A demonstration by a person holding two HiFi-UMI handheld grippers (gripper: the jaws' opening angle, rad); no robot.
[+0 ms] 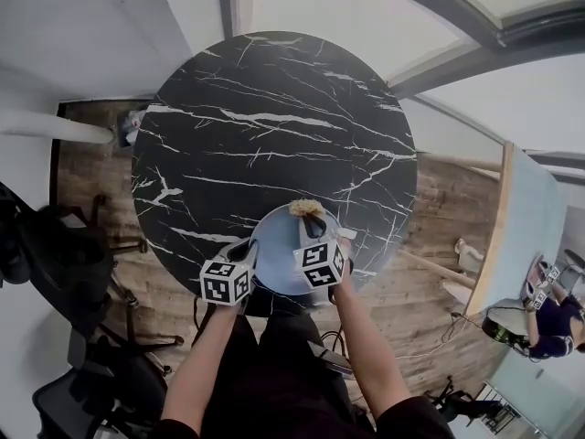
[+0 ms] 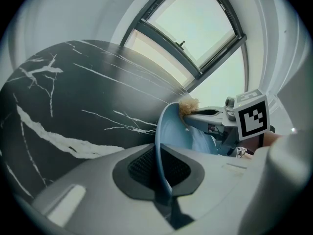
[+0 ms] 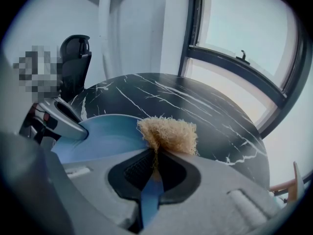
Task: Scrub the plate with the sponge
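A light blue plate (image 1: 277,245) sits at the near edge of the round black marble table (image 1: 274,126). My left gripper (image 1: 247,251) is shut on the plate's left rim. In the left gripper view the rim (image 2: 160,155) runs edge-on between the pads. My right gripper (image 1: 309,221) is shut on a tan fibrous sponge (image 1: 306,208), which rests on the plate's far edge. The right gripper view shows the sponge (image 3: 168,135) bunched at the fingertips over the plate (image 3: 105,131), with the left gripper (image 3: 63,117) at the left. From the left gripper view, the sponge (image 2: 189,105) shows at the tip of the right gripper (image 2: 205,115).
The rest of the marble top carries nothing. Black office chairs (image 1: 55,254) stand at the left on the wooden floor (image 1: 91,167). A pale table (image 1: 526,227) and a seated person (image 1: 548,323) are at the far right. A large window (image 3: 244,38) lies beyond the table.
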